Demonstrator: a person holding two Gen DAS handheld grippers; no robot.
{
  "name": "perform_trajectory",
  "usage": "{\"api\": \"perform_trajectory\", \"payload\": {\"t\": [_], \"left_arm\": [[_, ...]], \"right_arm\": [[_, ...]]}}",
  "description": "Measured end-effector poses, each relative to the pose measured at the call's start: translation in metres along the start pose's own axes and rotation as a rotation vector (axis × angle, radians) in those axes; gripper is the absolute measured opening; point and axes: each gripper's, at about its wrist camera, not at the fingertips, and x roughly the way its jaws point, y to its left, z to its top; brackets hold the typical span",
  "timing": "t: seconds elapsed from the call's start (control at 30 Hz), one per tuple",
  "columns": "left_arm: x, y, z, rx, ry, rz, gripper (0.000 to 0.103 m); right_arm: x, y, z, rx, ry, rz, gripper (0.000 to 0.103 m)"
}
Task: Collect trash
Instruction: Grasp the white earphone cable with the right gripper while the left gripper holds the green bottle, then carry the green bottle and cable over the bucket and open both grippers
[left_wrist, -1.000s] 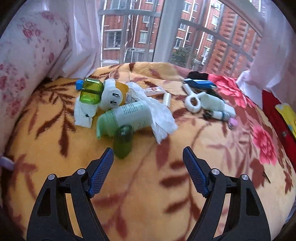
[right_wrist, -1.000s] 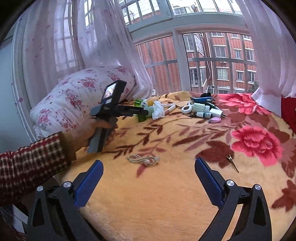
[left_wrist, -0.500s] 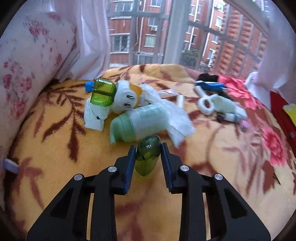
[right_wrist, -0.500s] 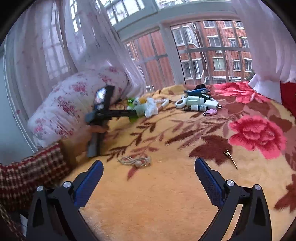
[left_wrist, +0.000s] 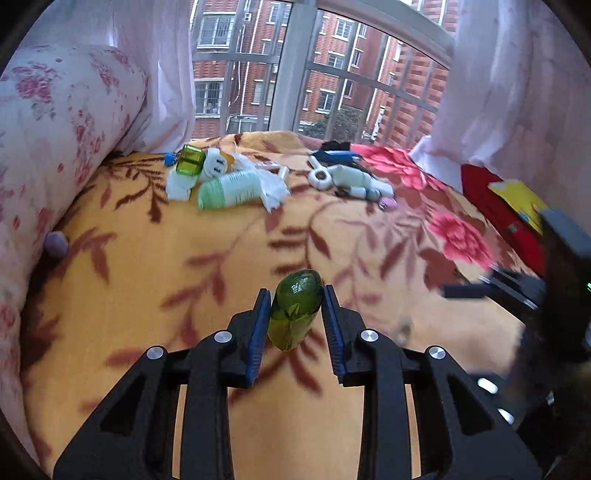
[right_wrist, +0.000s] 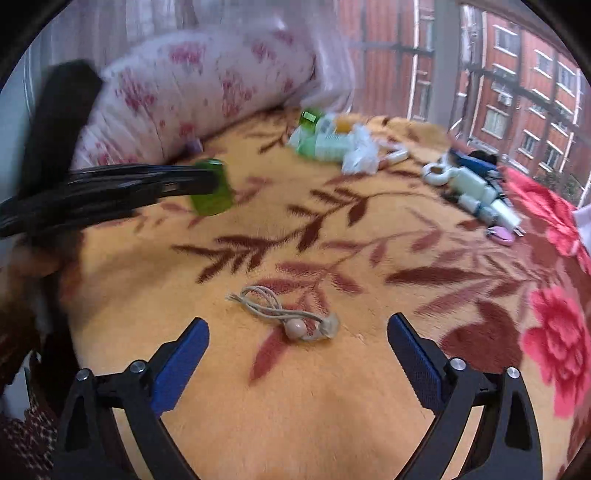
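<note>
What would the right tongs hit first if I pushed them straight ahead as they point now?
Most likely the beaded hair tie, lying on the blanket just beyond the open right tongs and between their tips. Depth is hard to judge; they could meet blanket first.

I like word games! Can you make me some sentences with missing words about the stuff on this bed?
1. The left tool is squeezing a small ____ bottle.
2. The hair tie with a bead lies just ahead of the ____ tool.
3. The right tool's two blue pads are wide ____.
4. The blanket has big red ____ printed on it.

Missing words: green; right; open; flowers
</note>
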Motion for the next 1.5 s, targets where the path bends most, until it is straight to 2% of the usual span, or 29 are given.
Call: {"api": "perform_trajectory", "payload": {"t": [0.1,0.2,0.27,0.3,0.47,0.63,0.8,0.93,1.03,1.1,1.27,1.37,1.5], "left_arm": [[-0.01,-0.003,-0.012,0.003,0.005,-0.01,0.029],[-0.017,-0.008,-0.019,0.005,0.015,-0.03,0.029],[-0.021,-0.011,-0.022,0.008,0.013,-0.045,0.029],[-0.023,-0.012,-0.024,0.009,0.012,-0.05,0.029],[-0.027,-0.016,-0.032,0.002,0.013,-0.072,0.029],[-0.036,-0.027,-0.042,0.018,0.026,-0.098,0.029],[-0.054,-0.049,-0.059,0.073,0.059,-0.146,0.029],[-0.073,-0.077,-0.088,0.143,0.129,-0.203,0.029],[-0.082,-0.098,-0.118,0.182,0.206,-0.25,0.029],[-0.084,-0.111,-0.145,0.203,0.278,-0.28,0.029],[-0.067,-0.126,-0.204,0.209,0.45,-0.316,0.029],[-0.05,-0.128,-0.233,0.211,0.534,-0.298,0.029],[-0.034,-0.126,-0.252,0.205,0.596,-0.259,0.029]], "right_arm": [[0.026,0.009,0.008,-0.044,0.063,0.009,0.091],[0.048,0.012,0.011,-0.054,0.133,0.005,0.059],[0.052,0.011,0.012,-0.036,0.146,-0.008,0.038],[0.052,0.009,0.011,-0.016,0.153,0.004,0.015],[0.034,-0.004,0.003,0.103,0.105,-0.009,0.014],[0.0,-0.003,-0.009,0.161,0.026,0.045,0.014],[-0.051,0.02,-0.026,0.162,-0.041,0.095,0.014],[-0.087,0.05,-0.051,0.139,-0.051,0.146,0.014],[-0.102,0.075,-0.084,0.138,-0.007,0.199,0.014],[-0.101,0.094,-0.111,0.129,0.058,0.22,0.014],[-0.069,0.114,-0.176,0.185,0.241,0.247,0.014],[-0.05,0.12,-0.201,0.205,0.315,0.232,0.014],[-0.028,0.124,-0.221,0.212,0.386,0.209,0.029]]}}
